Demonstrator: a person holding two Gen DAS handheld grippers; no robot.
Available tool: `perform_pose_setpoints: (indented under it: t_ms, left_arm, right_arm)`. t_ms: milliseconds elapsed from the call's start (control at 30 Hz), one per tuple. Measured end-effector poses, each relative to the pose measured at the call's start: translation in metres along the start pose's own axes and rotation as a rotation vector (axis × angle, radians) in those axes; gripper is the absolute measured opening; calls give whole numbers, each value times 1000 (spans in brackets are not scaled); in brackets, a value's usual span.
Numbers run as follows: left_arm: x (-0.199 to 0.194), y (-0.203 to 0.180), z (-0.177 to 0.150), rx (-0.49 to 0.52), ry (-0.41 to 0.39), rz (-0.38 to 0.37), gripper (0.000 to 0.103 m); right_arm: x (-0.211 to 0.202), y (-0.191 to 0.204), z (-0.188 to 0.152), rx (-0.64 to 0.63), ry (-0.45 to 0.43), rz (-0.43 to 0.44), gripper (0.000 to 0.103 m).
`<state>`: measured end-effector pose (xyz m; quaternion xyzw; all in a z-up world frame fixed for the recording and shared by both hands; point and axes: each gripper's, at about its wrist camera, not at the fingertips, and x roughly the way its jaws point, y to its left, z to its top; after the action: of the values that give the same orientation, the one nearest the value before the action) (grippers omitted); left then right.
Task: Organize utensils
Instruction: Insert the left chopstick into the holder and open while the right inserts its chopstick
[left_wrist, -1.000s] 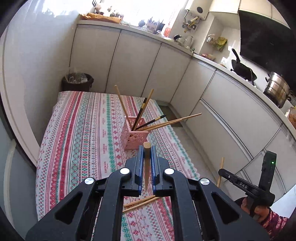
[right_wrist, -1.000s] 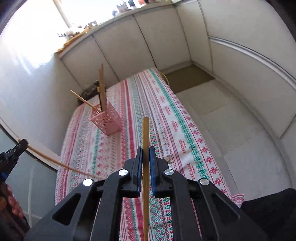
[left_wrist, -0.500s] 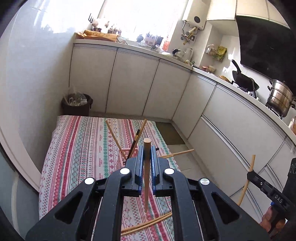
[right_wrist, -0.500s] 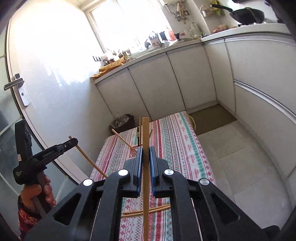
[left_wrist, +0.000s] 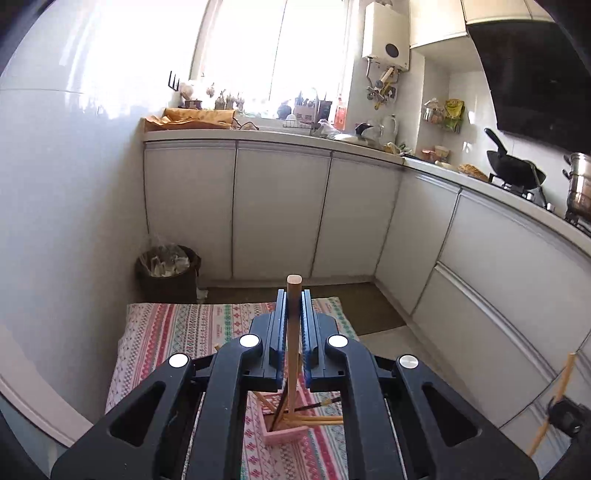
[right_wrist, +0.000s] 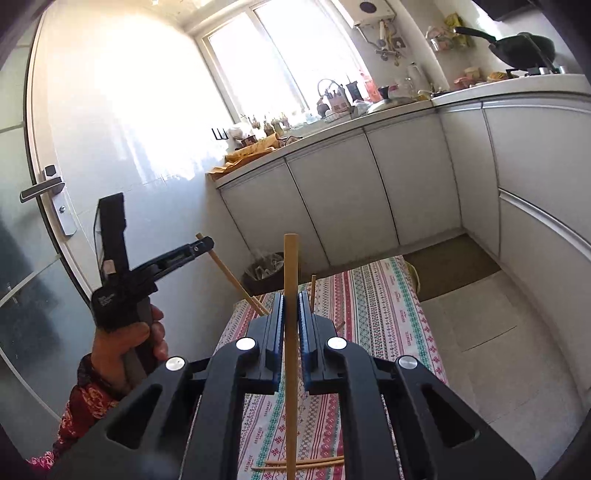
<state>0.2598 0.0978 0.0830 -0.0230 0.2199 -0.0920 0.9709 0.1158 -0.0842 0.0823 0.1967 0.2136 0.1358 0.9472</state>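
Note:
My left gripper (left_wrist: 293, 295) is shut on a wooden chopstick (left_wrist: 293, 332) held upright, its lower end over the pink utensil basket (left_wrist: 284, 432), which holds several chopsticks. My right gripper (right_wrist: 290, 297) is shut on another wooden chopstick (right_wrist: 290, 280), held upright above the striped cloth (right_wrist: 384, 317). In the right wrist view the left gripper (right_wrist: 205, 245) is at the left, raised, with its chopstick (right_wrist: 231, 275) slanting down. Two loose chopsticks (right_wrist: 306, 464) lie on the cloth below the right gripper.
The striped cloth (left_wrist: 177, 332) covers a low table beside a white wall. A dark bin (left_wrist: 168, 273) stands past its far end. White cabinets (left_wrist: 280, 210) run along the back and right, with a wok (left_wrist: 513, 173) and pot on the counter.
Both grippers have tilted up and risen, so the views show more of the kitchen. The left gripper has moved over the pink basket; each keeps hold of its chopstick.

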Motion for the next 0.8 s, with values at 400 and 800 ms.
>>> perform_pose_setpoints:
  t_ms: [400, 800]
  left_arm:
    - [-26, 57, -54, -132, -9, 27, 75]
    - [-96, 130, -117, -277, 3, 110, 77]
  right_arm:
    - [70, 13, 12, 45, -89, -15, 8]
    - [184, 43, 9, -8, -251, -130, 8]
